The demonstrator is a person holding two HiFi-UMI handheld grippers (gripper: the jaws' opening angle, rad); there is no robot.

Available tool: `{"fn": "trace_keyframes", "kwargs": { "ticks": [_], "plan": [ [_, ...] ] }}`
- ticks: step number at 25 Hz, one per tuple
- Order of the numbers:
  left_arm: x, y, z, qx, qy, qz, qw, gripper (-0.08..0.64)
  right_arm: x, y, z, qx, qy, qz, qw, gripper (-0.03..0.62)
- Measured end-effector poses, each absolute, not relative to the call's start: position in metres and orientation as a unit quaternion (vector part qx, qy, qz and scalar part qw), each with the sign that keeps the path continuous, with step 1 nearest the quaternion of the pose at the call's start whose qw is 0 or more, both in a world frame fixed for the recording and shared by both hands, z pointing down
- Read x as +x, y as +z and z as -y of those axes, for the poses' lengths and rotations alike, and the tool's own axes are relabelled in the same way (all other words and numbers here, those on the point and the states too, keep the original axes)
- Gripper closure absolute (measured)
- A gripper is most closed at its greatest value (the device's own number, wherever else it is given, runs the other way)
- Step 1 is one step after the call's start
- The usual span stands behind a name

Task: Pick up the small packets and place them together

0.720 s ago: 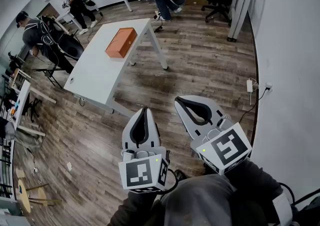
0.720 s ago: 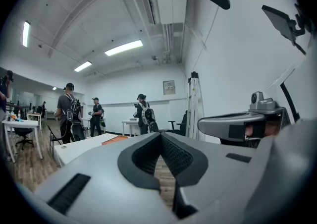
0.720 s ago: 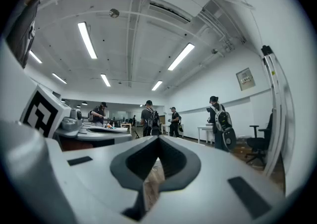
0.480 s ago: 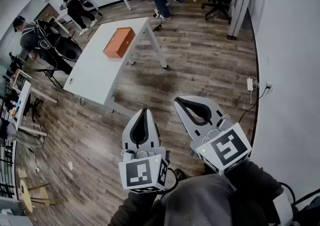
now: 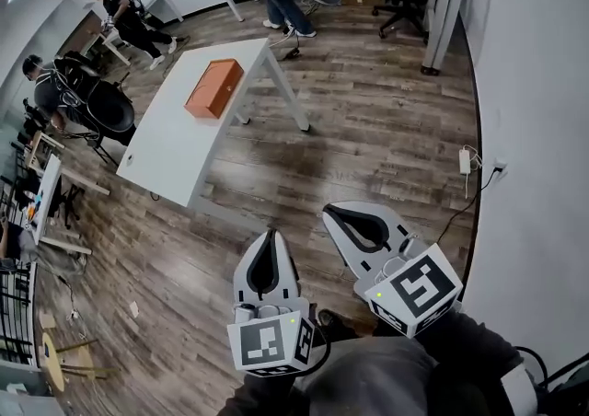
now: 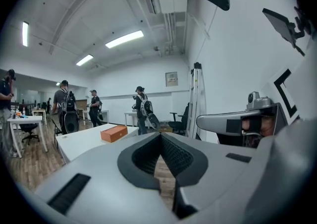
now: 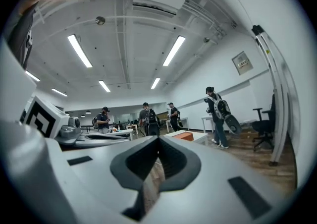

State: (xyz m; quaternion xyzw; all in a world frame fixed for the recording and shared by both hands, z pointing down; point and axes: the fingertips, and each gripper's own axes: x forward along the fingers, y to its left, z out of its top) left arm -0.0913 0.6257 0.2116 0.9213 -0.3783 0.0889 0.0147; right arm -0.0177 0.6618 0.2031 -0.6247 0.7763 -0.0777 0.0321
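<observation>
Presently, as found:

- Left gripper (image 5: 268,234): jaws together with nothing between them. It is held over the floor (image 5: 368,120), short of the table's near end and aimed roughly toward it.
- Right gripper (image 5: 329,211): jaws likewise closed and empty. It sits just beside the left one, on the side farther from the table.
- Table (image 5: 175,143): white, well apart from both grippers.
- Box (image 5: 213,87): orange, lying on the table toward its far end. It is the only thing that shows there.
- Packets: none can be made out in any view. They may be inside the box or too small to see from here.
- Handling, as a judgement: small packets are likely light, soft-walled and slick. Open the jaws first, then pinch across the flat middle or a sealed edge, closing gently so nothing bursts or squirts free.
</observation>
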Motion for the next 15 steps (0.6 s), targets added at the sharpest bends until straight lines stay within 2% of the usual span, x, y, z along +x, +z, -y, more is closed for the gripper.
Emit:
{"fn": "trace_keyframes", "kwargs": {
  "ticks": [7, 15],
  "plan": [
    [-0.107, 0.250, -0.579, 0.914, 0.103, 0.390, 0.042, 0.563, -0.037, 0.238, -0.615, -0.602, -0.102, -0.792, 0.017, 0.588],
    [-0.119, 0.262, -0.476, 0.918, 0.086, 0.381, 0.068, 0.563, -0.055, 0.243, -0.507, -0.605, -0.101, -0.789, -0.009, 0.588]
  ]
}}
